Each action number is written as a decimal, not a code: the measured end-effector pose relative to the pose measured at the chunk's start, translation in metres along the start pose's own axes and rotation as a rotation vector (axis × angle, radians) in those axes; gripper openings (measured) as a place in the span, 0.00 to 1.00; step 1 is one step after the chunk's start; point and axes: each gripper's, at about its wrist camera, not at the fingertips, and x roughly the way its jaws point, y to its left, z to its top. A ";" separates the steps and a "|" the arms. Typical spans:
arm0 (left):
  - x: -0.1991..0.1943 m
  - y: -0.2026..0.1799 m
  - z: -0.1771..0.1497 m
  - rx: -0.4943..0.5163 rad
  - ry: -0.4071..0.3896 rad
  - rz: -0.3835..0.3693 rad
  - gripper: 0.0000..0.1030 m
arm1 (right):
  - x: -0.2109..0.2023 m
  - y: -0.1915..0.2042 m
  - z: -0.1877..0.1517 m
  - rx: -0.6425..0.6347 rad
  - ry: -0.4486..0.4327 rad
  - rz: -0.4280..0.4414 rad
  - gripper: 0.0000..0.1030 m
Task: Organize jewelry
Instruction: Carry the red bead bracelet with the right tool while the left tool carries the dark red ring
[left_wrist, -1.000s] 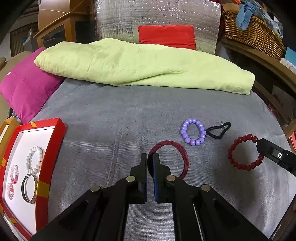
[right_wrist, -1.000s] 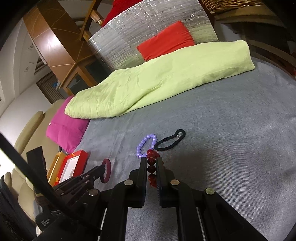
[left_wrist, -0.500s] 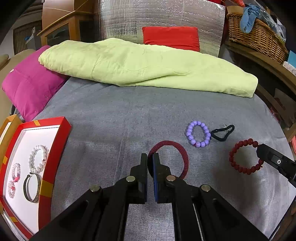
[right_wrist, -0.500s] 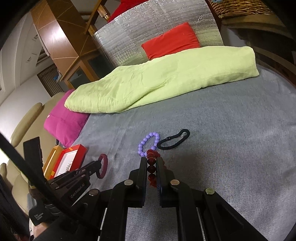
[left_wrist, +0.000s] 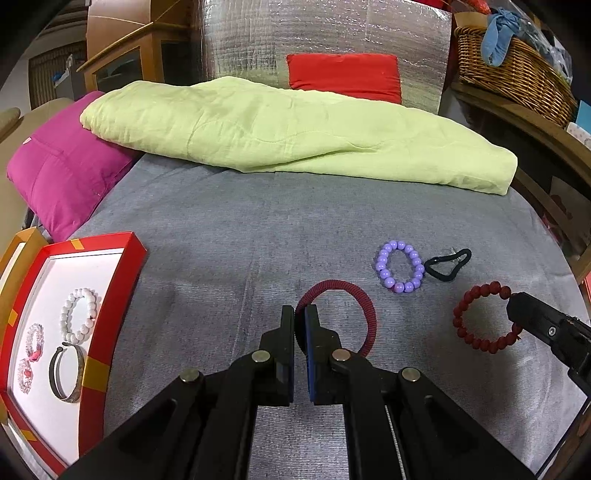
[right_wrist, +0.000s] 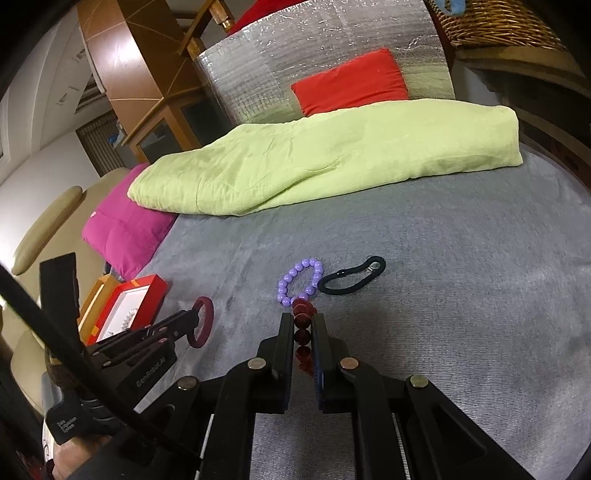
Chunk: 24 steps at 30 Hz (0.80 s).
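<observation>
My left gripper (left_wrist: 300, 314) is shut on a dark red corded bangle (left_wrist: 364, 302) and holds it above the grey bed cover; it also shows in the right wrist view (right_wrist: 207, 321). My right gripper (right_wrist: 302, 321) is shut on a red bead bracelet (right_wrist: 303, 334), which also shows in the left wrist view (left_wrist: 476, 339). A purple bead bracelet (left_wrist: 399, 266) and a black cord loop (left_wrist: 447, 264) lie on the cover beyond both grippers. A red-rimmed white tray (left_wrist: 110, 295) at the left holds a white bead bracelet (left_wrist: 79, 314), a metal bangle (left_wrist: 66, 373) and small pink-white bracelets (left_wrist: 31, 354).
A folded lime-green blanket (left_wrist: 295, 129) lies across the back of the bed. A magenta pillow (left_wrist: 62, 173) sits at the back left, a red cushion (left_wrist: 343, 77) against a silver panel behind. A wicker basket (left_wrist: 517, 74) stands on a shelf at the right.
Both grippers have risen slightly with their bracelets held; the view has pulled back a little from the bed. The purple bracelet and black loop stay put.
</observation>
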 end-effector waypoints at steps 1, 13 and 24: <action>0.000 0.000 0.000 -0.001 -0.001 0.001 0.05 | 0.000 0.001 0.000 -0.003 0.001 0.000 0.10; -0.002 0.008 -0.001 -0.019 -0.008 0.021 0.05 | 0.003 0.006 -0.001 -0.020 0.007 0.004 0.10; -0.009 0.031 -0.003 -0.053 -0.017 0.043 0.05 | 0.011 0.024 -0.008 -0.065 0.027 0.008 0.09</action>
